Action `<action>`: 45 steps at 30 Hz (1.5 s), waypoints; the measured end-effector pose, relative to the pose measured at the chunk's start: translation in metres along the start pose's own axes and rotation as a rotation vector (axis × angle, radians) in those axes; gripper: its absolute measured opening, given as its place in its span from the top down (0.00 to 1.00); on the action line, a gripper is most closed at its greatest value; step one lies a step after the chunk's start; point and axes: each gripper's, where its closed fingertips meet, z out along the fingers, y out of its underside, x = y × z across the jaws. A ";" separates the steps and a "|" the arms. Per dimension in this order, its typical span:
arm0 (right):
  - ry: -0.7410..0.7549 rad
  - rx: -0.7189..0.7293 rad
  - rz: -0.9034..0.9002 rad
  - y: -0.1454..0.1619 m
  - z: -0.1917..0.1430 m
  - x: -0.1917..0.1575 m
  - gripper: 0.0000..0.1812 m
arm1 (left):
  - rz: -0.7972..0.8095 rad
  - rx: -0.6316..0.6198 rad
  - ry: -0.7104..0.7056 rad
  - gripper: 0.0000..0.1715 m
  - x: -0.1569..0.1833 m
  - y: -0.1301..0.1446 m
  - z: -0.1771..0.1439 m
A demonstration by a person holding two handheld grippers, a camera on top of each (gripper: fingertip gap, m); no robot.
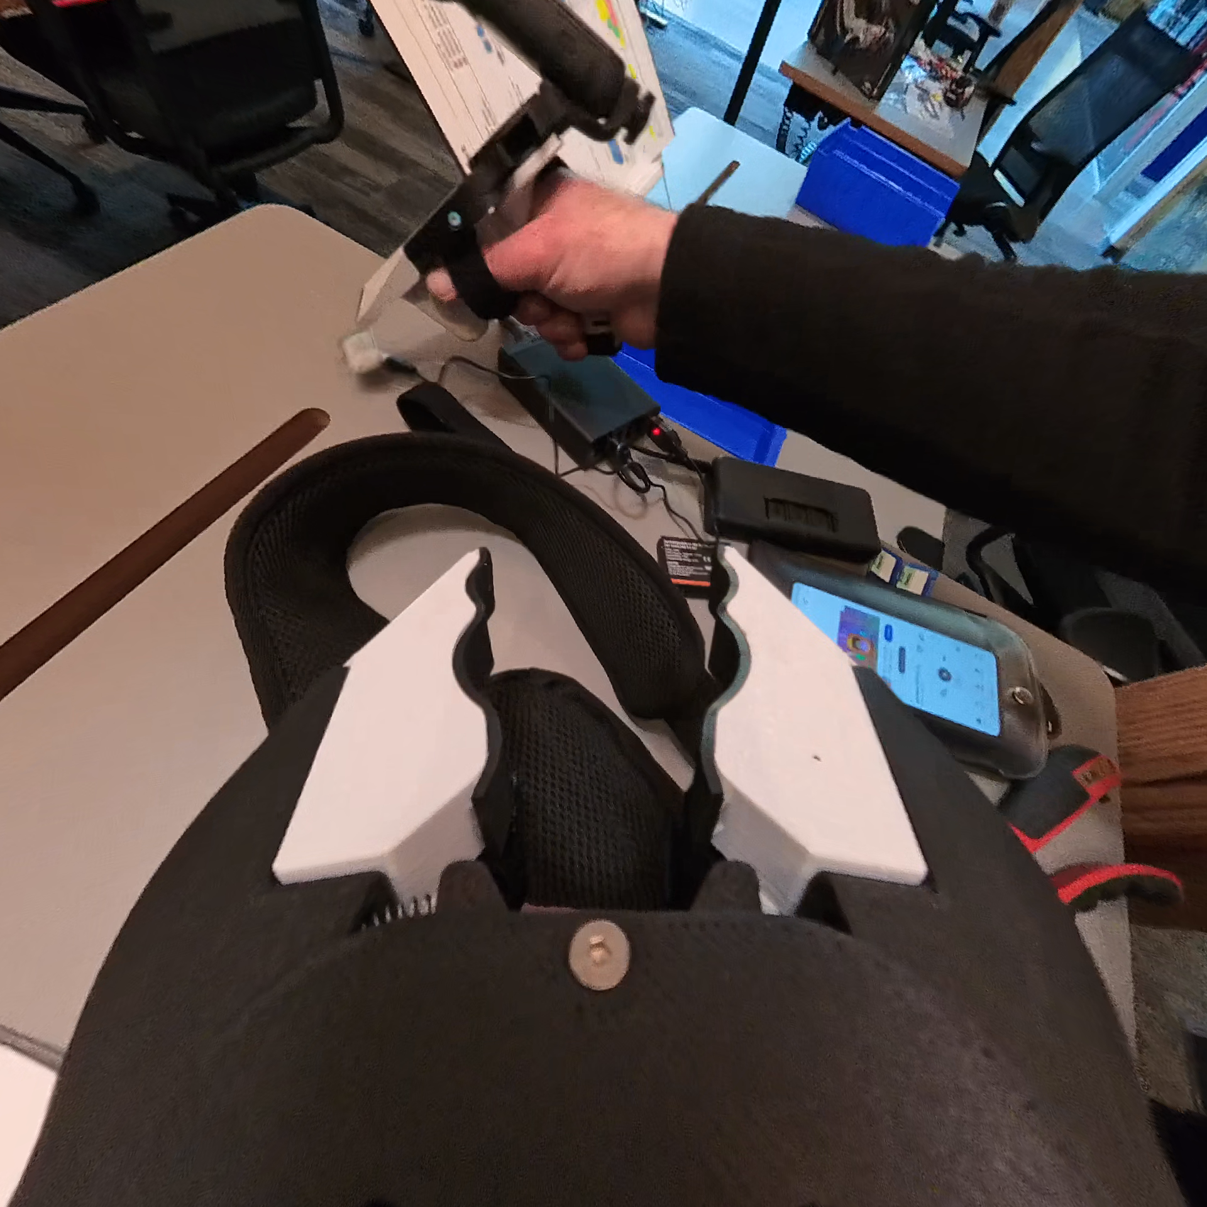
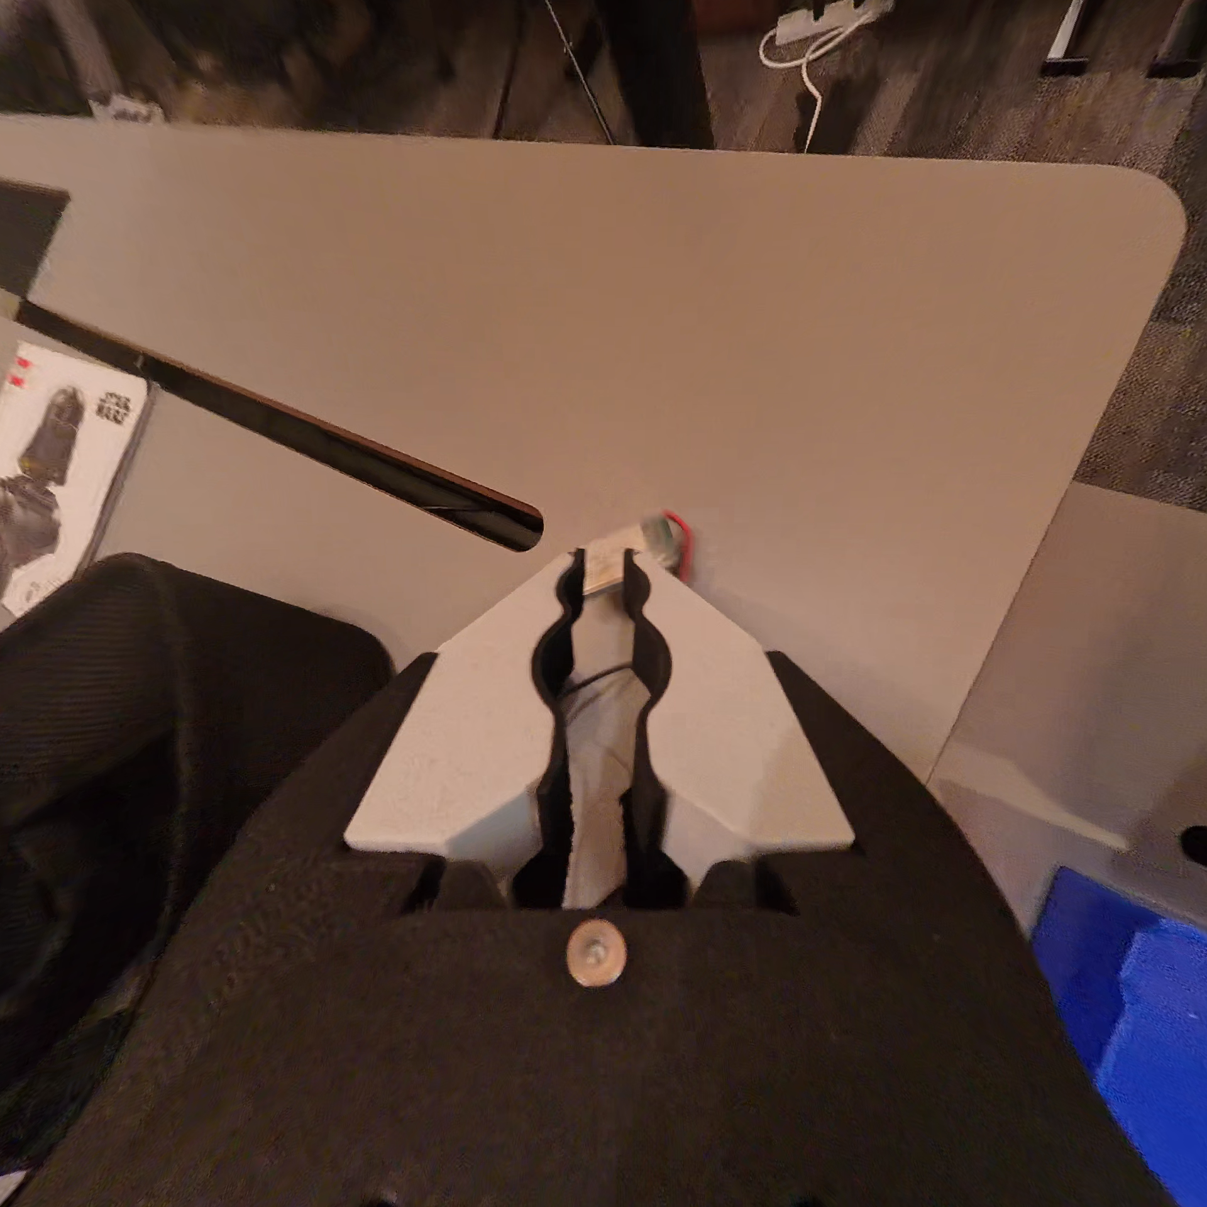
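Hovering over a black mesh padded strap [image 1: 457, 496] that curves across the grey counter [image 1: 130, 653], the left tongs [image 1: 601, 575] stand wide apart and hold nothing. To their right lie a lit phone in a case [image 1: 927, 659], a black charger box [image 1: 581, 398] with thin cables, and a black pouch [image 1: 793, 506]. Farther off, a hand [image 1: 575, 268] grips the right tongs [image 2: 602, 565], tips down at the counter, nearly together and clamped on a small pale battery pack [image 2: 604, 571] with red and dark wires [image 2: 676, 529], just beside the dark slot [image 2: 392, 457] in the counter.
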 end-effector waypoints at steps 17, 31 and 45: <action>0.028 0.207 -0.306 -0.032 -0.149 -0.153 0.62 | 0.106 0.084 -0.184 0.53 -0.012 0.008 -0.153; -0.246 0.371 -0.492 0.069 -0.149 -0.478 0.62 | 0.203 0.252 -0.255 0.62 0.027 0.105 -0.367; -0.465 0.267 -0.632 0.152 -0.046 -0.744 0.70 | 0.197 -0.139 -0.523 0.63 -0.082 0.362 -0.686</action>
